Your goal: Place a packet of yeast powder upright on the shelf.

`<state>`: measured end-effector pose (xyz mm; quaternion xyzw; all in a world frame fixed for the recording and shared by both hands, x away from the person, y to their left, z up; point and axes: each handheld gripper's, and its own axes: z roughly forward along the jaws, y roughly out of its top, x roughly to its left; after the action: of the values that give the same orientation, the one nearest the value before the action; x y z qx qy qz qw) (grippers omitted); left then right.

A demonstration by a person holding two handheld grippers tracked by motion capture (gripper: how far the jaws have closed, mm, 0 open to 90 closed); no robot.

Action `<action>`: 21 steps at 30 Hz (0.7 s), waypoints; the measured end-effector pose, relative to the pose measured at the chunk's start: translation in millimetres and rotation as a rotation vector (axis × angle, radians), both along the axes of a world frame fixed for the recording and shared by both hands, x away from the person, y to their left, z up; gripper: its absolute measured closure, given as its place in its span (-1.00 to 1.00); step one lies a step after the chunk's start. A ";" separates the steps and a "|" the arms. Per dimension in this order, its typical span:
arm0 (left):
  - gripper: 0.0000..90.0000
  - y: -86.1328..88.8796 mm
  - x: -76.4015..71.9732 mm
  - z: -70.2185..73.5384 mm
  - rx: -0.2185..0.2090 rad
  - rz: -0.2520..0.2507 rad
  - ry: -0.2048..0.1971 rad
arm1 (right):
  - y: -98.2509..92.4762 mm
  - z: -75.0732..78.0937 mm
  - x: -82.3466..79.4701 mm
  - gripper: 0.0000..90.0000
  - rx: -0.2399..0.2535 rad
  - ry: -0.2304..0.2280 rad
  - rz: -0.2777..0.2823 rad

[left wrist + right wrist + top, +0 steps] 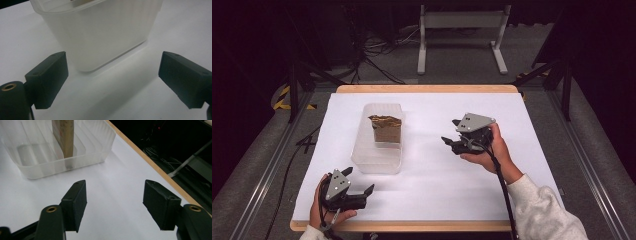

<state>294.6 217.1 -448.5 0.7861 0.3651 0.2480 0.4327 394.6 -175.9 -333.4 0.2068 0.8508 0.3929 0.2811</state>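
Left gripper (357,187) agape near table edge (412,226); right gripper (451,144) released, apart from container (378,162).

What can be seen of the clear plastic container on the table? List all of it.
The container is a translucent, whitish plastic tub, rectangular with rounded corners and faintly ribbed walls, open at the top. It stands upright on the white table, lengthwise away from the person. Inner dividers split it into slots; a brown, cardboard-like piece stands upright in its far half. Neither gripper touches it: the left gripper sits near its close end, the right gripper beside it, both open.
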 end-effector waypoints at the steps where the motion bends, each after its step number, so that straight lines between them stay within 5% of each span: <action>1: -0.78 0.3 0.0 0.1 0.000 0.000 -0.003 | -1.0 -1.4 -0.6 -0.21 0.003 0.001 -0.001; 21: -0.78 -0.6 0.5 -0.1 0.004 0.000 -0.001 | -46.9 -33.8 -17.7 -0.39 0.012 0.024 -0.072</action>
<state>295.0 216.4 -448.6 0.7870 0.3645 0.2491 0.4310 376.9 -222.8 -367.2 0.2436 0.8437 0.3851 0.2837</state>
